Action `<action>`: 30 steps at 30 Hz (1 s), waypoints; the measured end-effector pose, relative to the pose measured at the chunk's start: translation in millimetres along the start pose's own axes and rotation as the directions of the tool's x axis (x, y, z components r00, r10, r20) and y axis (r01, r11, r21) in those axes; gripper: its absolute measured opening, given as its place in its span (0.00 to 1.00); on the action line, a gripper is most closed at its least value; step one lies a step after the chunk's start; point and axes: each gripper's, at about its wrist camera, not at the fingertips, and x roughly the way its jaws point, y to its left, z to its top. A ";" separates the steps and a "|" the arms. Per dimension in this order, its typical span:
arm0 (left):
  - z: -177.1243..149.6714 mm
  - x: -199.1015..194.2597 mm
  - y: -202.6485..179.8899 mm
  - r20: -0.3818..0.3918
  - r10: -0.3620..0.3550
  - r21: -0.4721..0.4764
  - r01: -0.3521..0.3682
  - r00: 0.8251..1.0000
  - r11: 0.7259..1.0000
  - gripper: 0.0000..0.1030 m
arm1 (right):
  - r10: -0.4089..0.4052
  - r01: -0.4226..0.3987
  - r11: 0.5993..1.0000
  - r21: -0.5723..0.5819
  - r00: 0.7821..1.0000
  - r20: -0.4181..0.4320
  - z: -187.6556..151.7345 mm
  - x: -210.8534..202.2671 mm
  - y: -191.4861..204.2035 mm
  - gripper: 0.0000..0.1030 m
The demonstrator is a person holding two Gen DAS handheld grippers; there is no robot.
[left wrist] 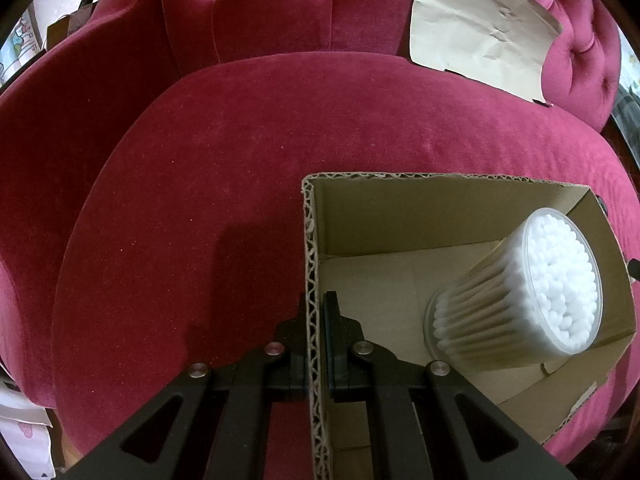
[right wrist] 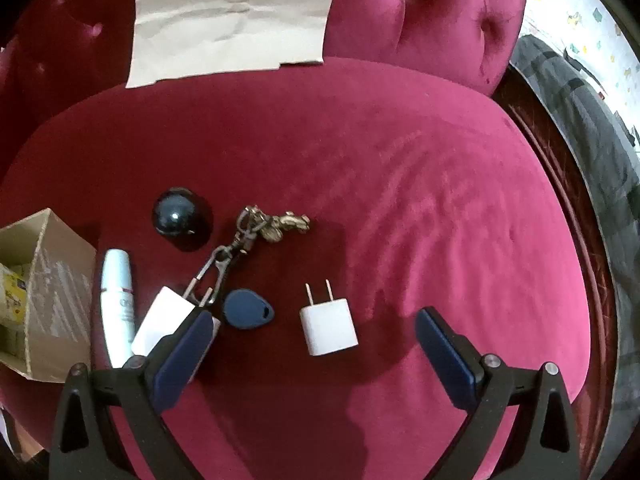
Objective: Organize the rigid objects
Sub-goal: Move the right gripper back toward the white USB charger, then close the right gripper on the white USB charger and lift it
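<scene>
Left wrist: tool (left wrist: 317, 312) pinches corrugated cardboard box (left wrist: 309, 240) wall.

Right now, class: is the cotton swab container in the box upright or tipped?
Tipped. The cotton swab container leans inside the cardboard box, its swab-filled top facing sideways toward the camera.

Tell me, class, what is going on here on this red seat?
A person with a gripper in each hand is tidying small items into a cardboard box on a red velvet seat. The left gripper is clamped on the box's wall; a tub of cotton swabs already lies inside. The right gripper is open around a white plug adapter. A second adapter, blue fob, keychain, dark ball and white tube are still out.
</scene>
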 end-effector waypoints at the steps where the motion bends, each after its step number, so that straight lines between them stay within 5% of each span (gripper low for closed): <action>1: -0.4 -0.1 -0.3 0.000 0.001 0.000 -0.001 1.000 1.000 0.05 | 0.001 -0.001 1.000 0.003 1.000 -0.007 -1.1 1.9 -1.3 1.00; 19: -1.2 -0.2 -0.8 0.001 0.002 -0.003 -0.002 1.000 1.000 0.05 | 0.020 -0.017 0.998 0.068 0.998 -0.051 -5.4 23.7 -29.7 0.95; 22: -1.2 -0.2 -0.9 0.001 0.003 -0.002 -0.003 1.000 1.000 0.05 | 0.027 -0.024 0.998 0.059 0.998 -0.048 -6.6 22.8 -30.5 0.79; 27: -1.2 -0.1 -0.7 0.000 0.003 -0.004 -0.003 1.000 1.000 0.05 | 0.027 -0.025 0.999 0.034 0.997 -0.067 -9.7 24.6 -23.5 0.30; 30: -1.2 0.1 -0.6 -0.001 0.003 -0.006 -0.003 1.000 1.000 0.05 | 0.026 -0.024 0.999 0.040 0.998 -0.058 -9.2 22.4 -24.8 0.29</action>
